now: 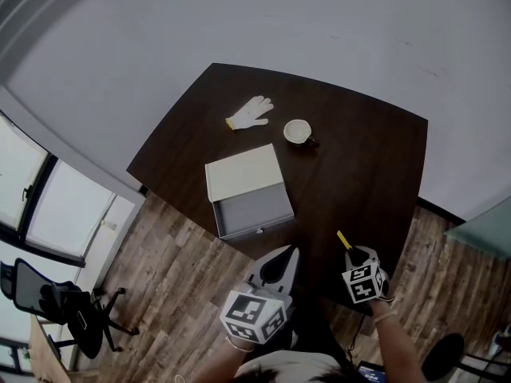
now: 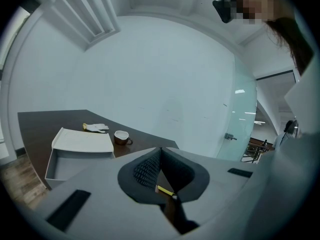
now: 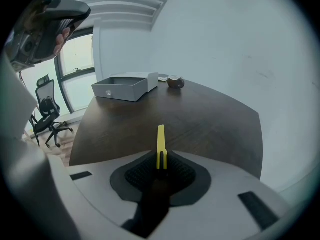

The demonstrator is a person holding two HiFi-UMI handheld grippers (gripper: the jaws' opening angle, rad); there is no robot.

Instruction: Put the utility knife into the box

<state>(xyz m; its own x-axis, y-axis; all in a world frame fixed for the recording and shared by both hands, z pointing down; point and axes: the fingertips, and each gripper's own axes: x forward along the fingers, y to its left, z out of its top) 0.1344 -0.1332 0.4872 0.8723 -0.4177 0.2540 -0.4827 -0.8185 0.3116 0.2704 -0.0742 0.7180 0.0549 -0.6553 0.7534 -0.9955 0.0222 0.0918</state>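
Note:
The yellow utility knife [image 3: 160,144] stands on edge between the pads of my right gripper [image 3: 161,160], which is shut on it, its tip pointing out over the dark table [image 3: 210,119]. In the head view that gripper [image 1: 357,255] is at the table's near right edge, the knife [image 1: 344,239] sticking out ahead of it. The grey box [image 1: 247,186] lies mid-table with its drawer [image 1: 255,212] pulled open toward me, nothing visible inside. My left gripper [image 1: 289,255] hovers at the near edge just below the drawer, its jaws together and holding nothing [image 2: 160,150].
A white glove [image 1: 250,112] and a cup [image 1: 298,131] lie beyond the box at the far side of the table. An office chair [image 1: 64,302] stands on the wood floor at the left, by the windows.

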